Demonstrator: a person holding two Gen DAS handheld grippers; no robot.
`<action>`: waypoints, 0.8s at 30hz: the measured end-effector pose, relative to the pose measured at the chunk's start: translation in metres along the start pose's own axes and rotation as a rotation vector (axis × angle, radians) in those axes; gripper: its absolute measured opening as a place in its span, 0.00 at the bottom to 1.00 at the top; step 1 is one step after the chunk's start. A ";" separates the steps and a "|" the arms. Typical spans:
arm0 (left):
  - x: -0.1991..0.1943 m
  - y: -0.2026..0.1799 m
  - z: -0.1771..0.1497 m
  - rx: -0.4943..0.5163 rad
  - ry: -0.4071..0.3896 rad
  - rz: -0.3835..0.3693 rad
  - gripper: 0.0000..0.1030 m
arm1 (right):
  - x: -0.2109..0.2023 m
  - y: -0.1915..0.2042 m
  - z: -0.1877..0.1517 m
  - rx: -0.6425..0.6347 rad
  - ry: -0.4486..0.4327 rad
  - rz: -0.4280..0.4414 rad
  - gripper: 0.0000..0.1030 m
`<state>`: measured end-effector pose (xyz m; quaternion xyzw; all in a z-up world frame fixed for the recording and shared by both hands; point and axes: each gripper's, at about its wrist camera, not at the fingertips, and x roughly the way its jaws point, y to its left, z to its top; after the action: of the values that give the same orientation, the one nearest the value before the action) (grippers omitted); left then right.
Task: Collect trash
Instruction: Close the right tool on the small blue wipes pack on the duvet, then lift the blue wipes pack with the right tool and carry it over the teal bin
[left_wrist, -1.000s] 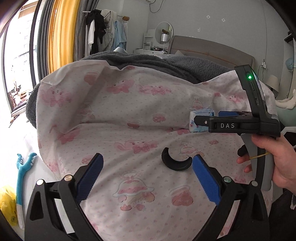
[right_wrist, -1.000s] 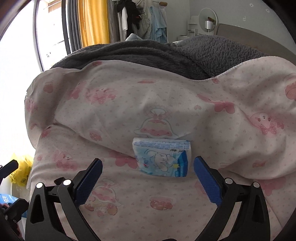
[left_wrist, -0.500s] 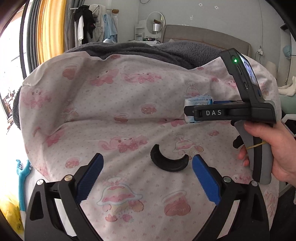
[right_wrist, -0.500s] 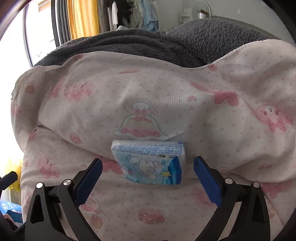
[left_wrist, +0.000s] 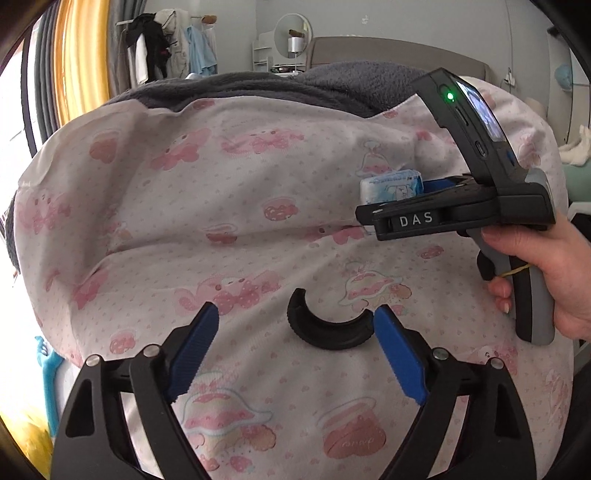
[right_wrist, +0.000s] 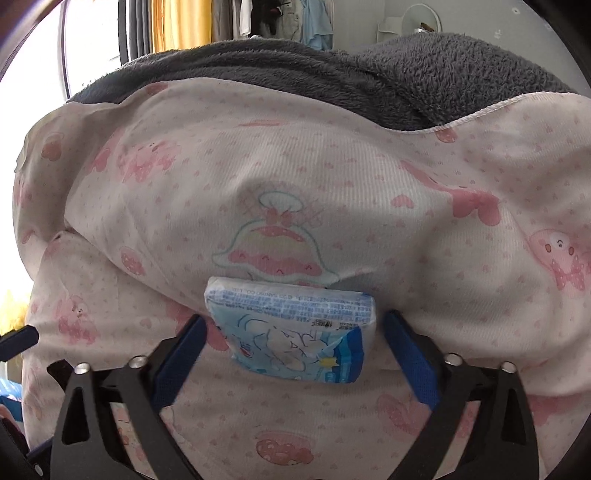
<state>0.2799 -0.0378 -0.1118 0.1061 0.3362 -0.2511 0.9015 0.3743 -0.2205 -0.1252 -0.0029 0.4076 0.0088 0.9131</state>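
- Tissue pack (right_wrist: 291, 336) is seen between the right gripper (right_wrist: 291, 354) pads, jaws closing, not yet pressed.
- Black curved piece (left_wrist: 328, 326) is framed by the left gripper (left_wrist: 295, 354), jaws closing, apart.
- Risk judged: pink blanket (right_wrist: 332, 177) could be pinched with the pack; the curved piece could be pushed aside by one pad.
- No container is seen.

Black tool (left_wrist: 295, 354), blue pads (left_wrist: 192, 350) (ribbed)

The tissue pack (right_wrist: 291, 332) lies on the sheet (right_wrist: 369, 184) between my right gripper's (right_wrist: 291, 354) closing jaws; the ring (left_wrist: 328, 325) lies between my left gripper's (left_wrist: 295, 343).
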 end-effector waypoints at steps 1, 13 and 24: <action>0.001 -0.001 0.000 0.002 0.001 -0.001 0.86 | 0.000 0.000 0.000 0.002 -0.001 -0.001 0.80; 0.007 -0.011 0.007 0.047 0.009 -0.013 0.85 | -0.006 -0.025 0.002 0.032 0.008 0.095 0.64; 0.028 -0.019 0.009 0.078 0.085 0.020 0.59 | -0.022 -0.041 0.002 0.043 0.012 0.141 0.63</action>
<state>0.2926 -0.0683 -0.1235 0.1551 0.3629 -0.2504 0.8841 0.3616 -0.2618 -0.1072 0.0454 0.4126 0.0642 0.9075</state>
